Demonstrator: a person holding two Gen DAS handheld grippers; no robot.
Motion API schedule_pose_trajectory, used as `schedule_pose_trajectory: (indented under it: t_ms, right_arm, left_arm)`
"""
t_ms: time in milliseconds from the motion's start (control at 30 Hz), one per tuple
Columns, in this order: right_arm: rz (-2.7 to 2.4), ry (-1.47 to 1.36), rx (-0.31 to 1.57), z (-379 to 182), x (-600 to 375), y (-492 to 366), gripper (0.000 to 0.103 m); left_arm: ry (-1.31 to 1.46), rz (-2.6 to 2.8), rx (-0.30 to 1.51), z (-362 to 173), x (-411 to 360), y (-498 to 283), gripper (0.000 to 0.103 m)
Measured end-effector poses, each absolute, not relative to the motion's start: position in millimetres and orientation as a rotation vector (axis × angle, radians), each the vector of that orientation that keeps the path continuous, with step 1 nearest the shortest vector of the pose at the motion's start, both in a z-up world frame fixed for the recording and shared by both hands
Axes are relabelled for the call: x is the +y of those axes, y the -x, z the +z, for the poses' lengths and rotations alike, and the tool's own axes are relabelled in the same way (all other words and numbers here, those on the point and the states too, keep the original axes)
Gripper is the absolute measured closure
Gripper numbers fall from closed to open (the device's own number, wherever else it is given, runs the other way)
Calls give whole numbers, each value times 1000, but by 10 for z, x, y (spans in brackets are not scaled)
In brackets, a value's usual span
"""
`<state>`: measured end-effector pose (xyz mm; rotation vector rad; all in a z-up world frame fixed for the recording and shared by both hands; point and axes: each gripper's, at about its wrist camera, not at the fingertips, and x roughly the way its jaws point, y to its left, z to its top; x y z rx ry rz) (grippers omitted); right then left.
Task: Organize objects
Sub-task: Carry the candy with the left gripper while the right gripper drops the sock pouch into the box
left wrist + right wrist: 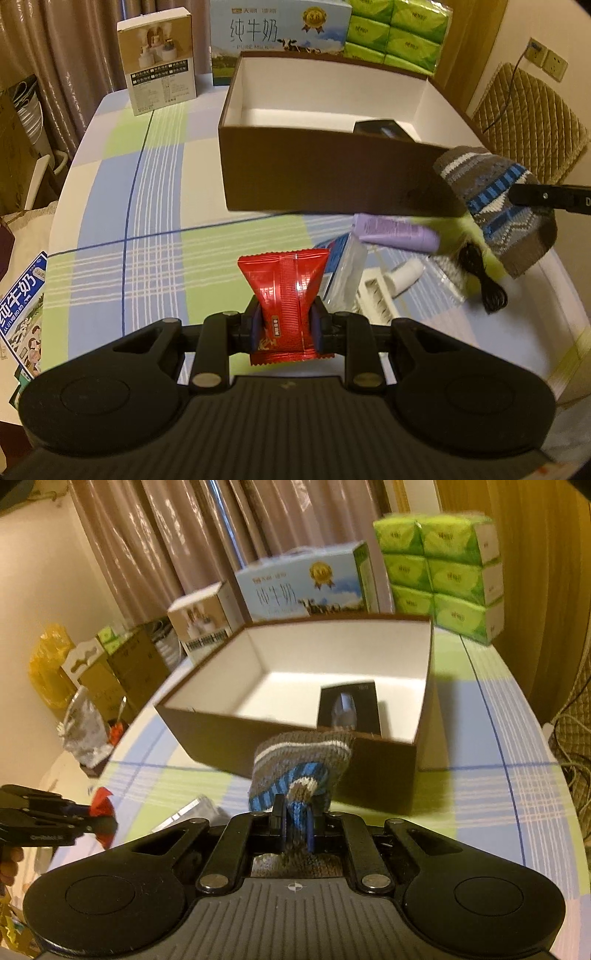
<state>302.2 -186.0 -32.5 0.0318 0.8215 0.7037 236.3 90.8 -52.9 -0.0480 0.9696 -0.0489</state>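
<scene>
**Both tongs loaded before the open box**

The left tongs (286,325) pinch a red snack packet (286,291) above the desk (155,206). The right tongs (297,825) clamp a striped knit sock (295,764) near the brown box (288,753).

So the open box (325,173) sits mid-worktop (155,206) with one small dark carton (349,707) inside it, near the front wall. Behind the box: a milk carton (279,33), a smaller carton (160,61) to its left, and stacked tissue packs (400,31) to its right. In front of the box, toward the right, there's a little pile on the worktop: a tube (397,230), a clear packet (345,273), a coiled cable (487,277). The left claw (284,326) has a snack pouch (288,295) clamped in front of the box; the right claw (297,821) has a sock (299,768) pinched just before the box's front wall.
</scene>
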Motion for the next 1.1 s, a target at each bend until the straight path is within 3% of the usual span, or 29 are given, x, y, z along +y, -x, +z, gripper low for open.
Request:
schedule_pose_trajectory:
  t_ms: [1100]
  right_arm:
    - [720, -110, 757, 142, -1441, -3604, 97]
  left_arm:
    - [12, -103, 843, 42, 751, -3465, 82]
